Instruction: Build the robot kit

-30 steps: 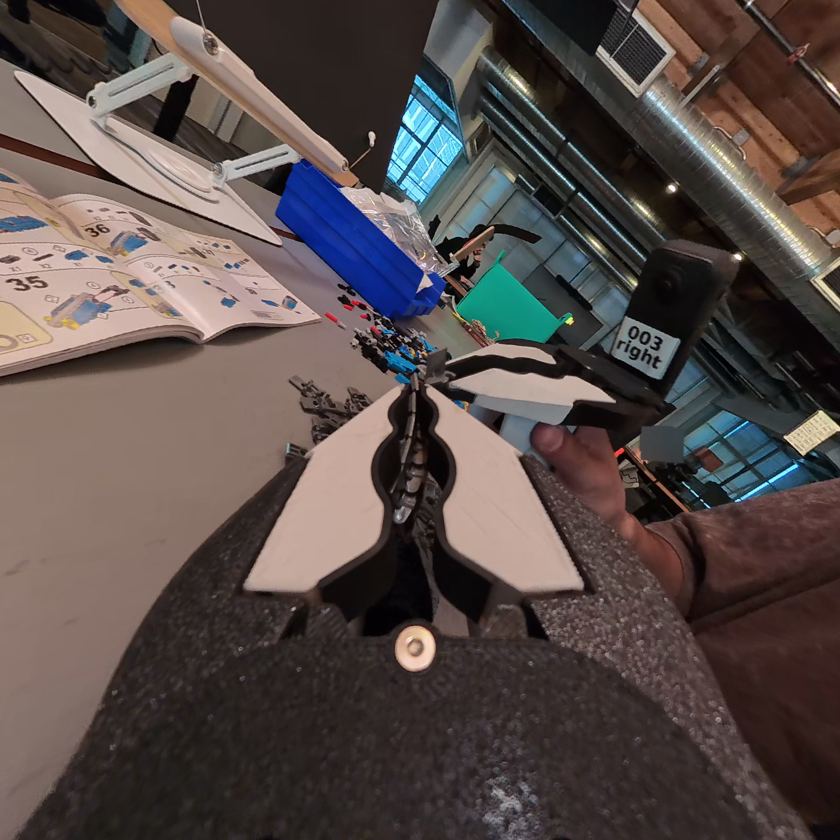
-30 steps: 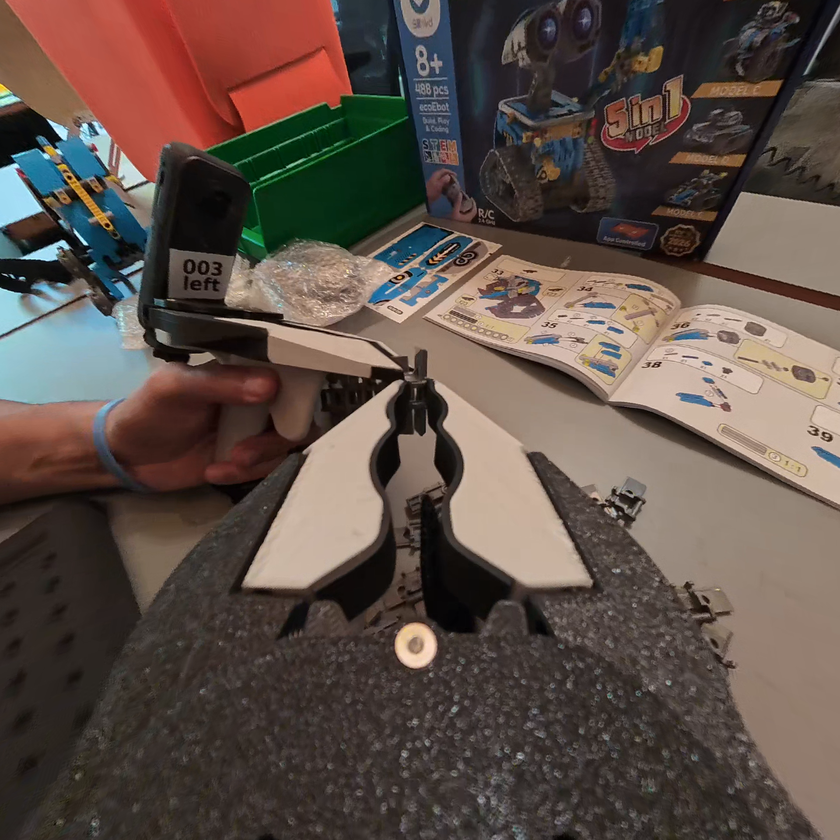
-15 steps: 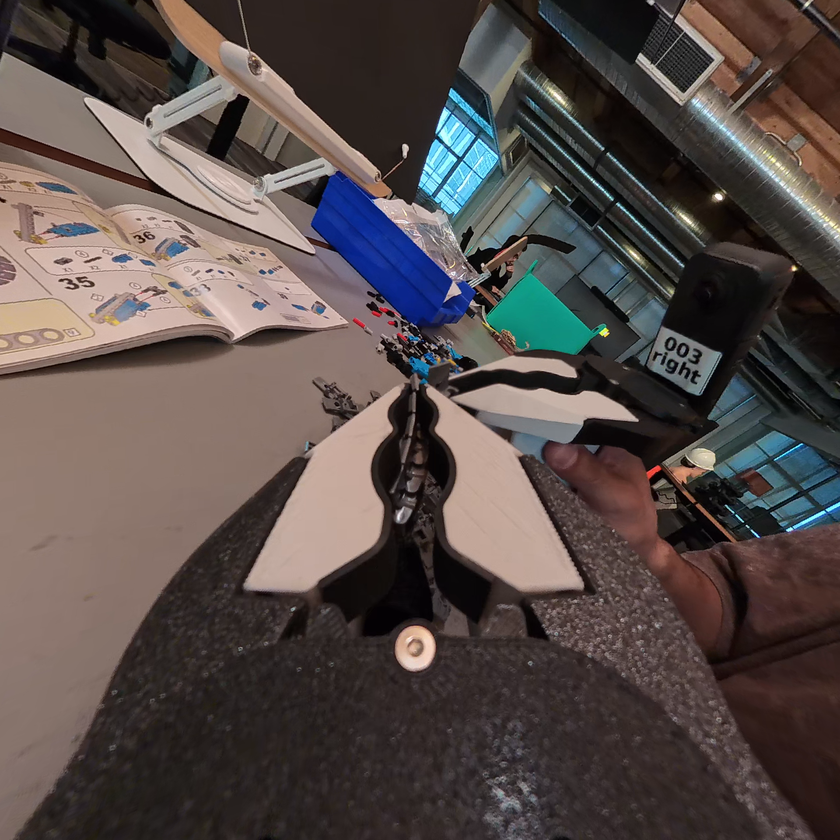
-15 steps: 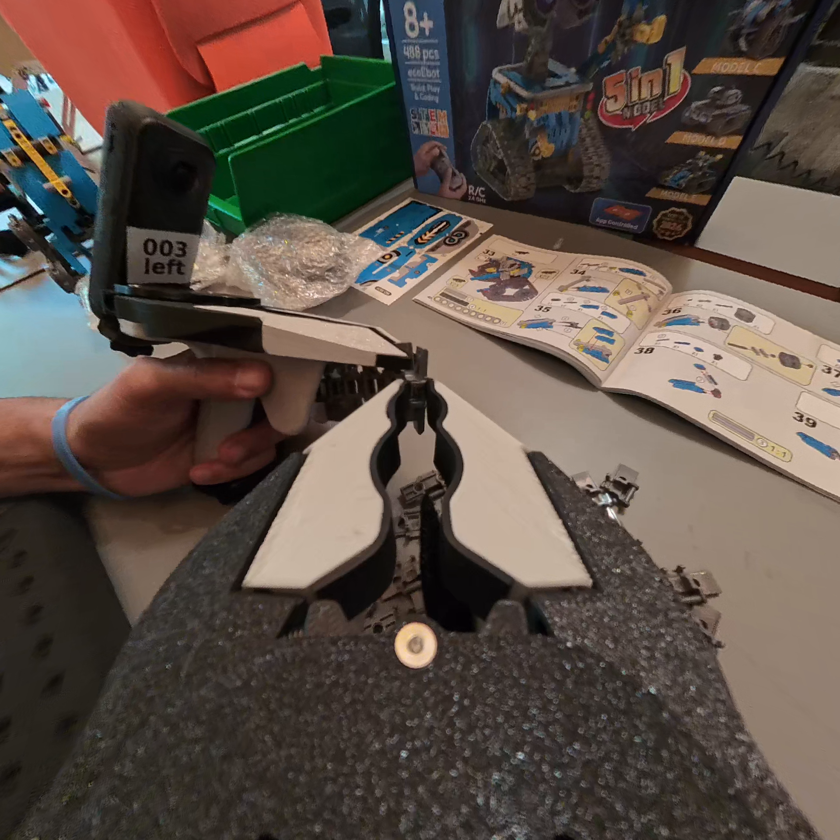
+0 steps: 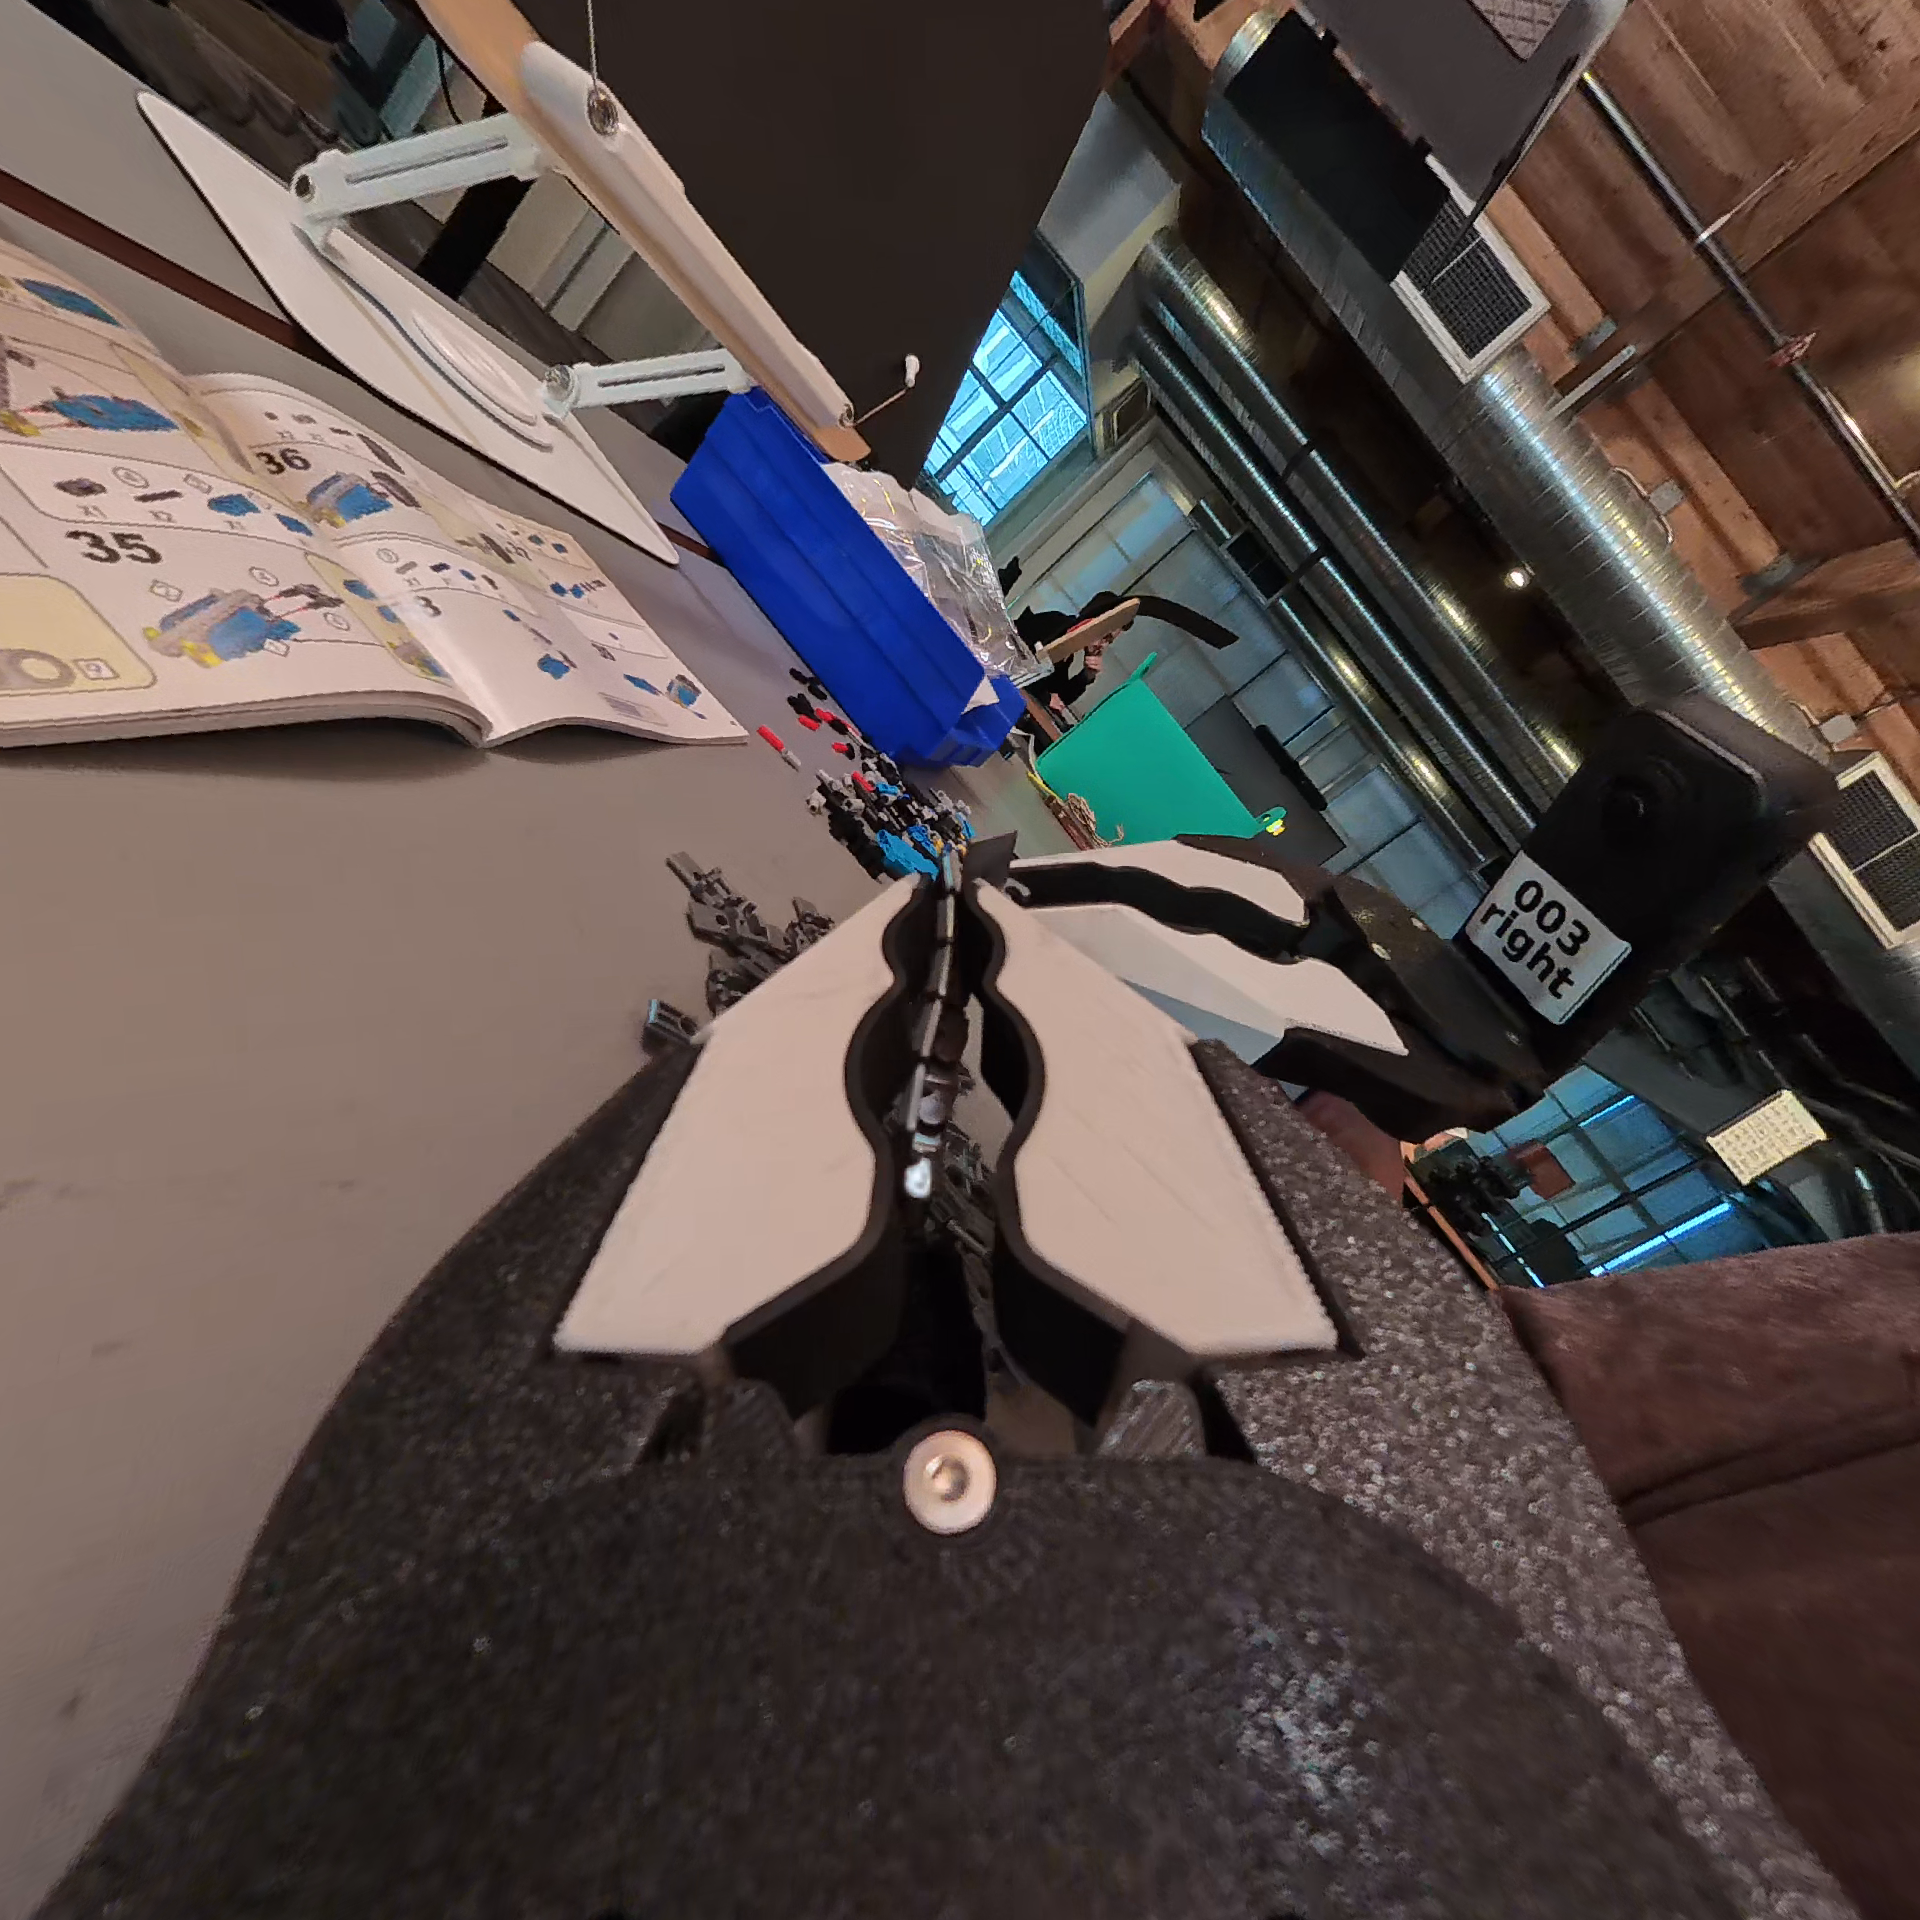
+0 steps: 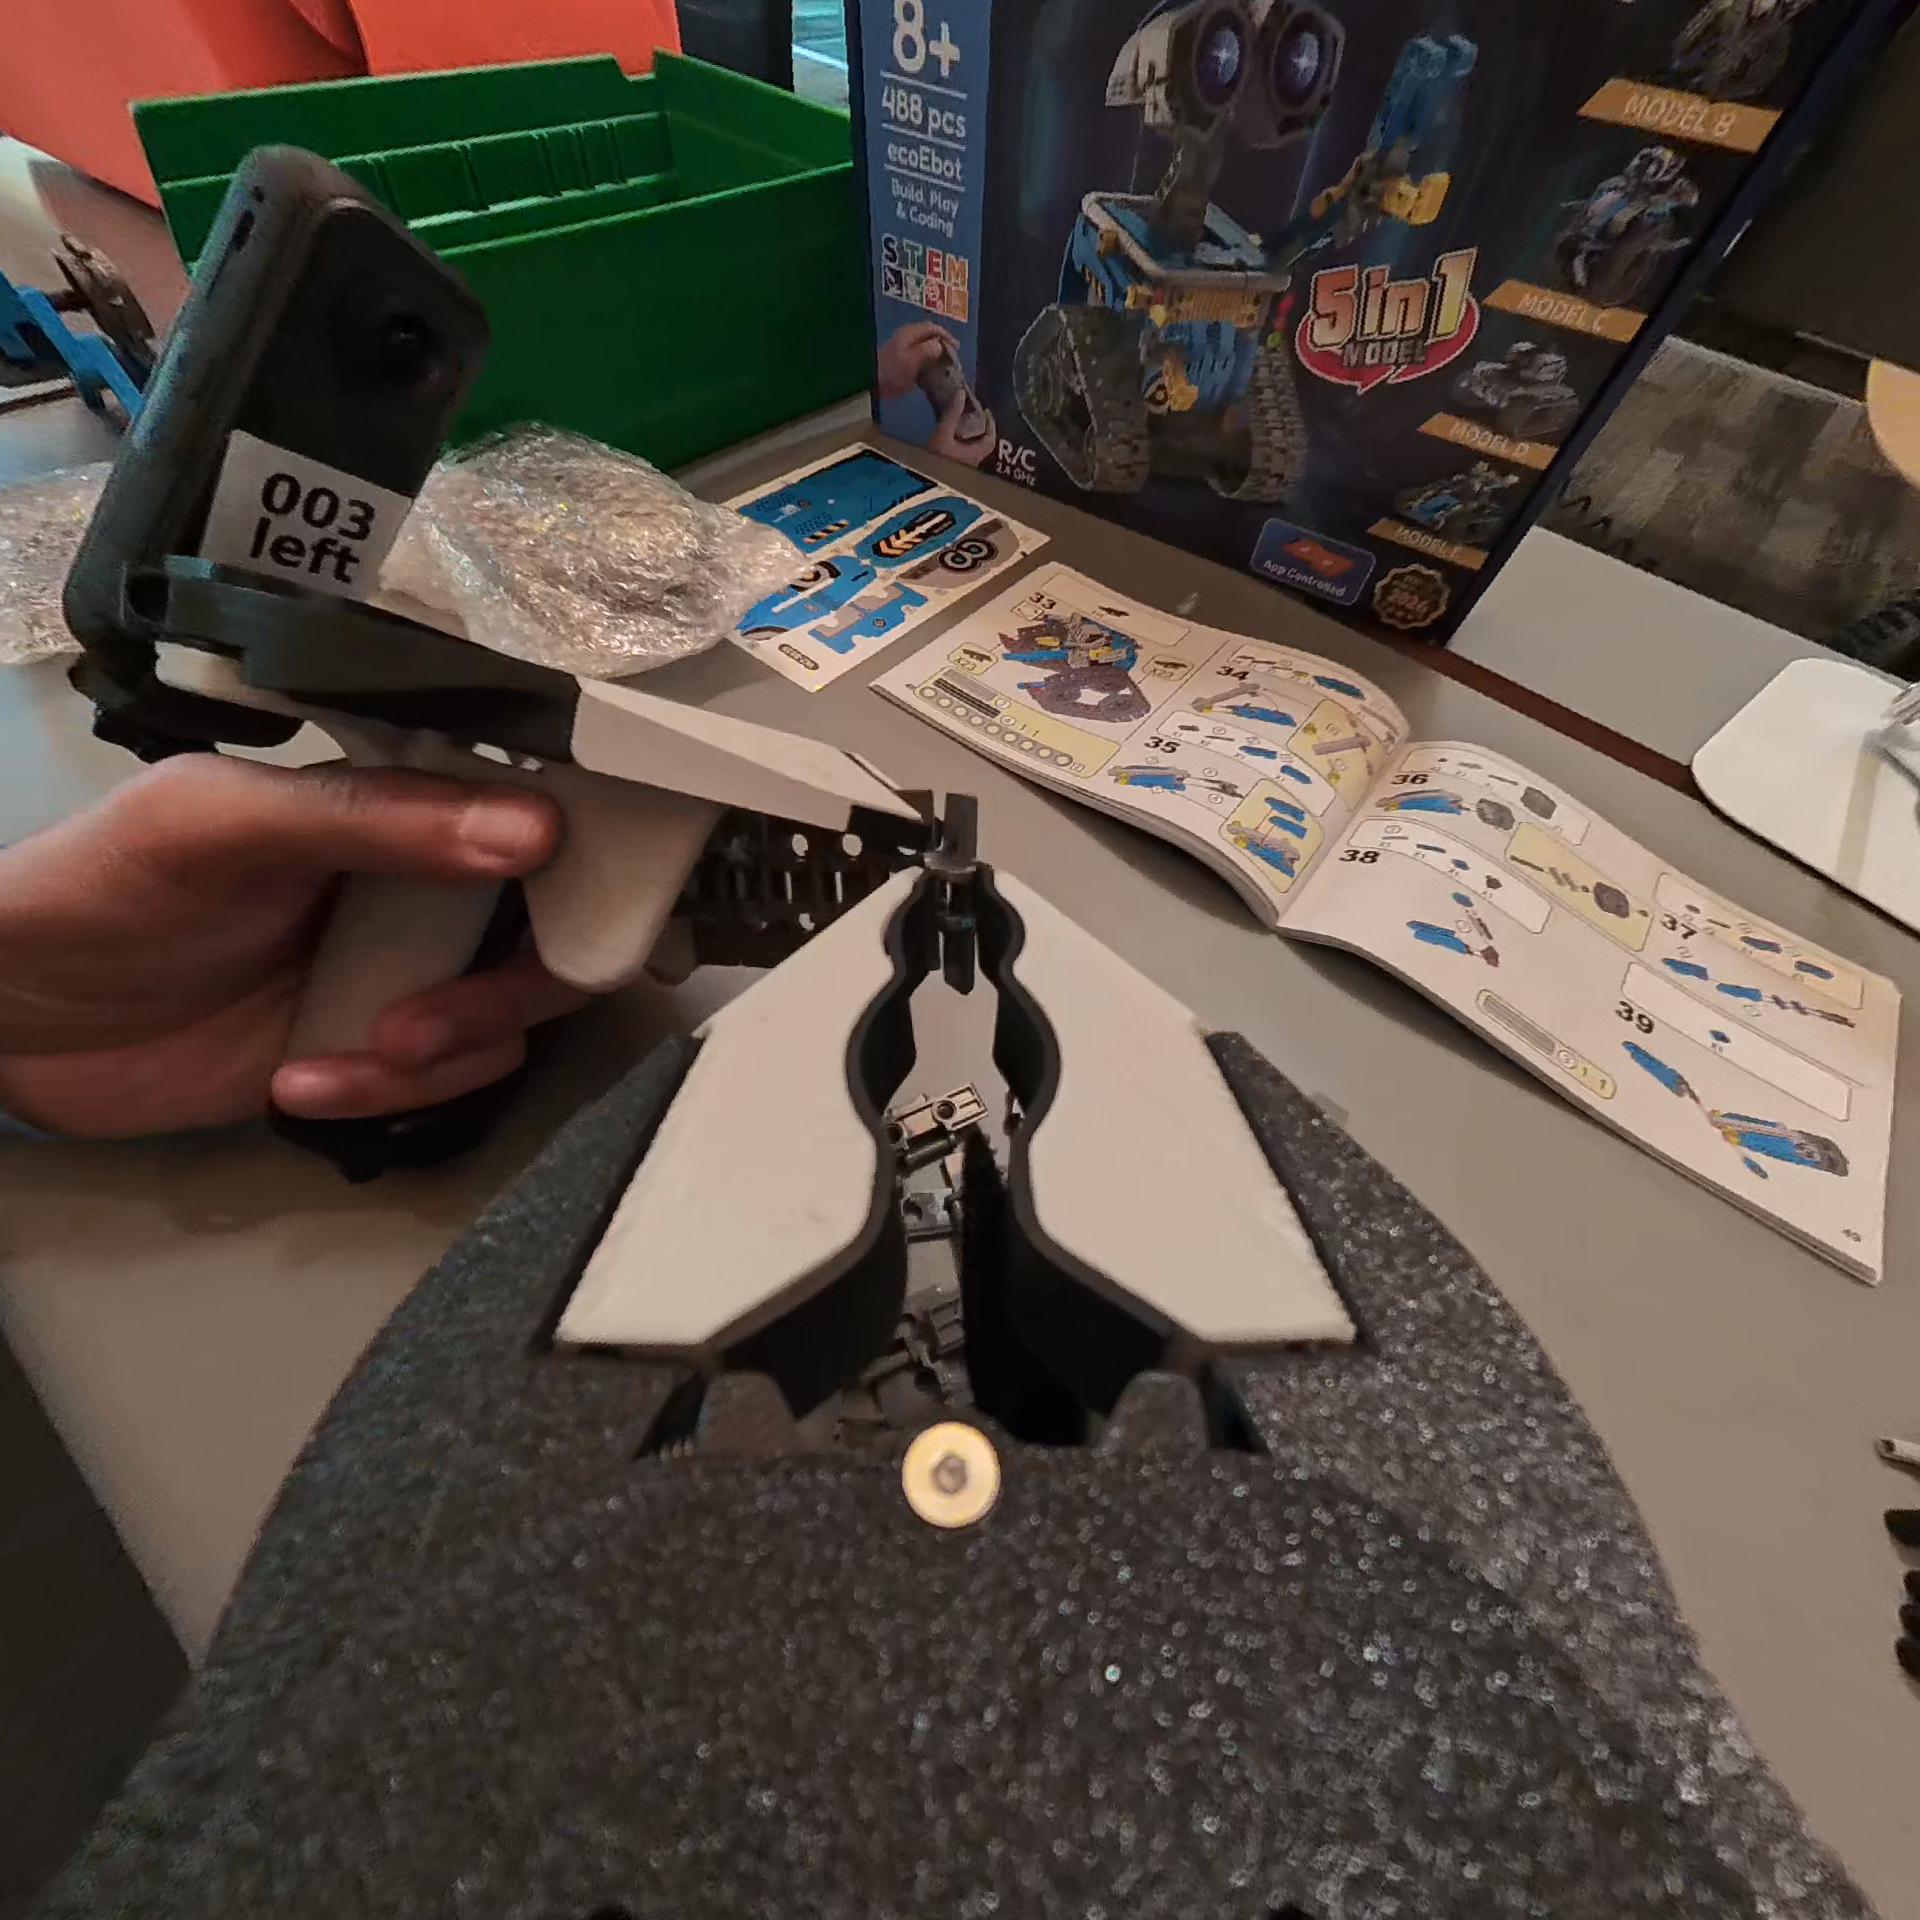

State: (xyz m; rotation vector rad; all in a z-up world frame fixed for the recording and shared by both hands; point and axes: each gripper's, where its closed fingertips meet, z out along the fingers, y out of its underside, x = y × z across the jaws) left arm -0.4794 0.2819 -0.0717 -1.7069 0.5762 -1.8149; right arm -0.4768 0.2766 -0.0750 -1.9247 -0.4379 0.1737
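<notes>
My left gripper (image 5: pixel 943 896) is shut on a black linked track strip (image 5: pixel 932 1039) that runs back between its fingers. My right gripper (image 6: pixel 954 883) is shut on a small dark grey pin piece (image 6: pixel 957 831) that sticks up past its tips. The two grippers meet tip to tip above the grey table (image 6: pixel 1351 1299). In the right wrist view the left gripper (image 6: pixel 914 805) comes in from the left, held by a hand (image 6: pixel 260 935), with the track strip (image 6: pixel 790 883) hanging under it. In the left wrist view the right gripper (image 5: pixel 1003 868) comes in from the right.
An open instruction booklet (image 6: pixel 1455 904) lies on the table, with a sticker sheet (image 6: pixel 883 551), bubble wrap (image 6: pixel 592 540), a green bin (image 6: pixel 582 239) and the kit box (image 6: pixel 1299 260) behind it. Loose small pieces (image 5: pixel 883 821) and a blue bin (image 5: pixel 831 582) lie beyond my left gripper. Less than 4 cm separates the two grippers' tips.
Both grippers stay shut and tip to tip. They have drifted slightly together, and the left gripper now tilts more nose-down in the right wrist view.
</notes>
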